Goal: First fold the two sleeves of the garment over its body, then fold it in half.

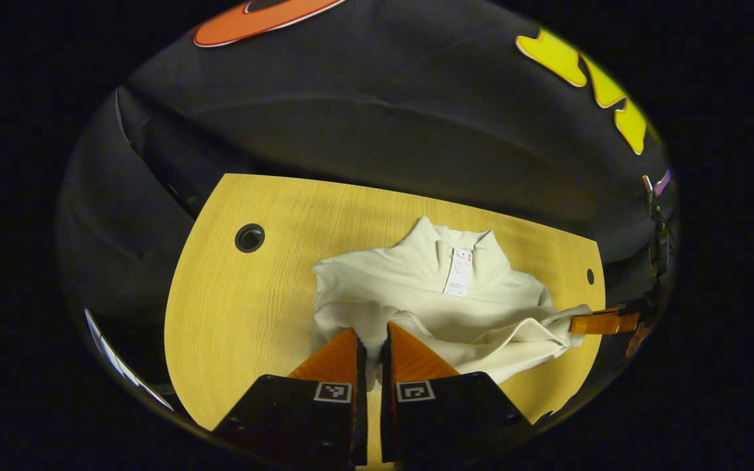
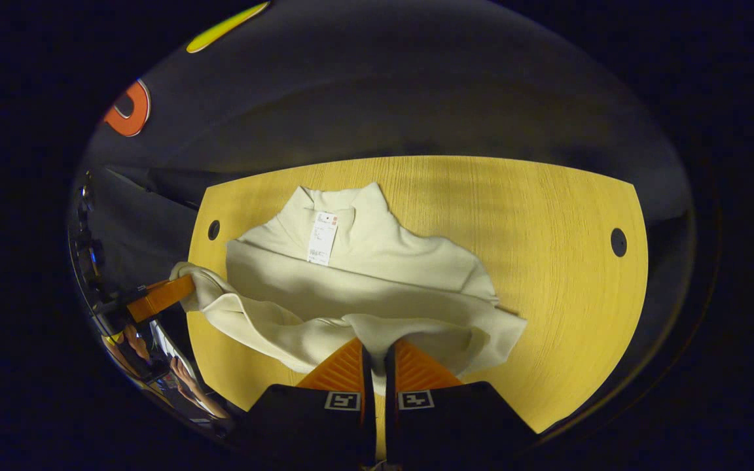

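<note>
Cream garment (image 1: 429,294) lies on my wooden tabletop (image 1: 246,307), collar toward the far edge, its near hem bunched up and lifted. My left gripper (image 1: 372,340) has its fingers pinched narrow on the hem's left corner; my right gripper (image 2: 377,350) is likewise clamped on the hem's right corner, toward the tabletop's near edge.

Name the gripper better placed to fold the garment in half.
Neither clearly. The left gripper and the right gripper each pinch a near corner of the garment, so both should probably carry it toward the collar together.
</note>
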